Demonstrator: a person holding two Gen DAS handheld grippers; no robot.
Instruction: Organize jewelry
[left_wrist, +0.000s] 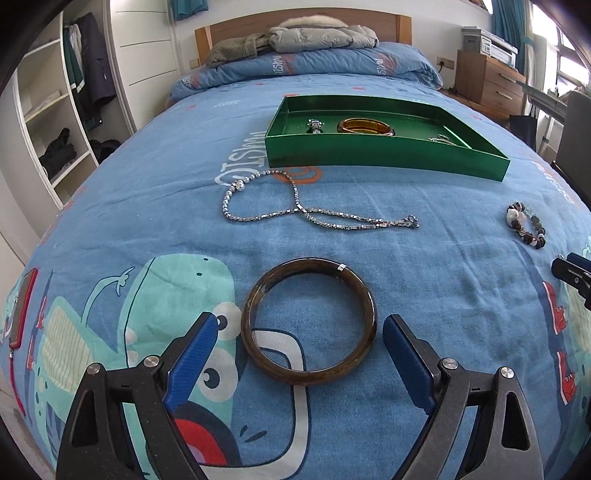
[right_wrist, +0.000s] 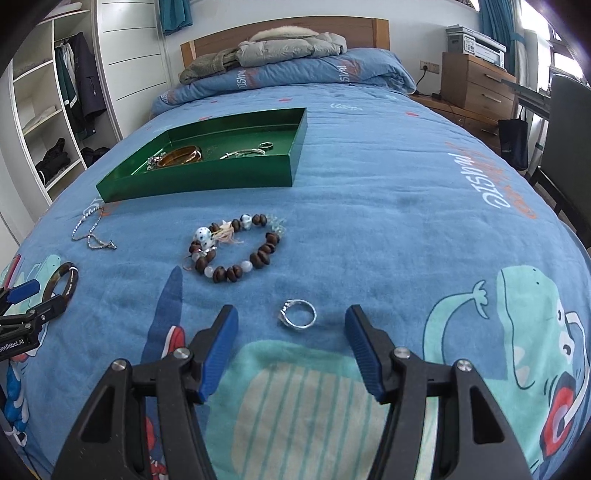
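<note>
On the blue bedspread (left_wrist: 424, 258), my left gripper (left_wrist: 299, 332) hangs over the dark bangle (left_wrist: 308, 321), fingers spread wide either side, not touching. My right gripper (right_wrist: 291, 325) frames the silver ring (right_wrist: 298, 314), jaws apart, clear of it. Beyond lie the beaded bracelet (right_wrist: 236, 247) and silver chain (left_wrist: 314, 206); the green tray (left_wrist: 388, 155) already holds an amber bangle (left_wrist: 364, 127).

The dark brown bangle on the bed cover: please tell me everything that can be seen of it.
The dark brown bangle is a thick closed ring, glossy and mottled brown, like stone or resin, with a small white tag on its far rim. It lies flat on the blue cartoon bed cover, nearer than the silver chain necklace. The open left claw brackets it, with both blue pads clear of it. Nothing else touches it.
</note>
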